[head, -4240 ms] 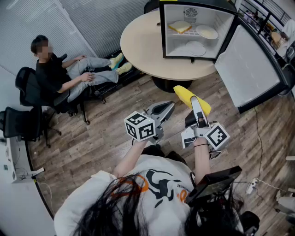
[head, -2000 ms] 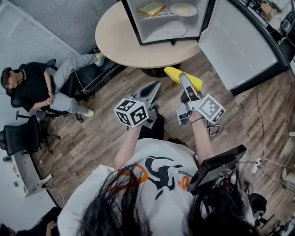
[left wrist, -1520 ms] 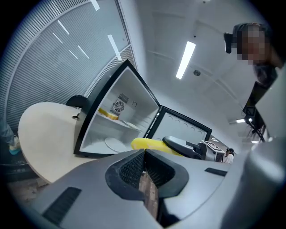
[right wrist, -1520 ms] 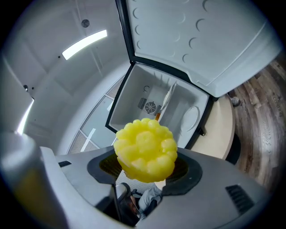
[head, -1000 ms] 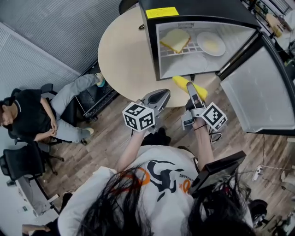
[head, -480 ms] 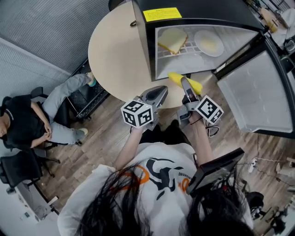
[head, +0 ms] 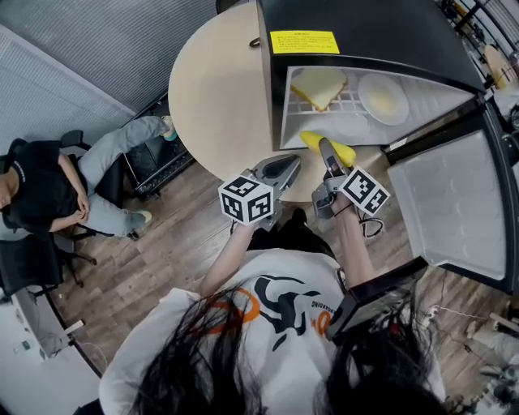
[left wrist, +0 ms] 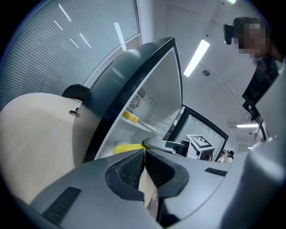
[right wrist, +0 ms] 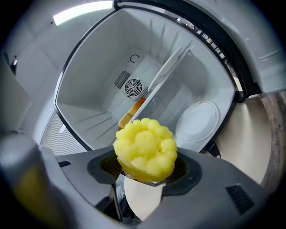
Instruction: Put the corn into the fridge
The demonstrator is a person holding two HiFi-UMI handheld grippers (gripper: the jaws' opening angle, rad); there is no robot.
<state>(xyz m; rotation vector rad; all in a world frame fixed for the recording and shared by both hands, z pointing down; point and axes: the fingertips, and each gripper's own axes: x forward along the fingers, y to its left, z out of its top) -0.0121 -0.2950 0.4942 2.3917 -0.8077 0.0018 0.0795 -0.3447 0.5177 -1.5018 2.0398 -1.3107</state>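
1. Head view: the right gripper (head: 324,147) is clenched on the corn (head: 311,139), a bumpy yellow cob. It holds the cob at the open mouth of the fridge (head: 357,24), level with the lower compartment.
2. Right gripper view: the cob's knobbly end faces the camera, squeezed between ribbed dark pads. Beyond it are smooth white walls, a round fan grille (right wrist: 134,88) and a round lower plate (right wrist: 196,120).
3. Left gripper view: the left gripper (left wrist: 144,156) has its textured jaws pressed together on nothing. It hovers just beside the right one.
4. The fridge is a boxy black cabinet on a round beige table (head: 211,89), and its door (head: 446,207) hangs wide open.
5. On the wire shelf lie a square bread slice (head: 318,85) and a pale upper plate (head: 383,97).
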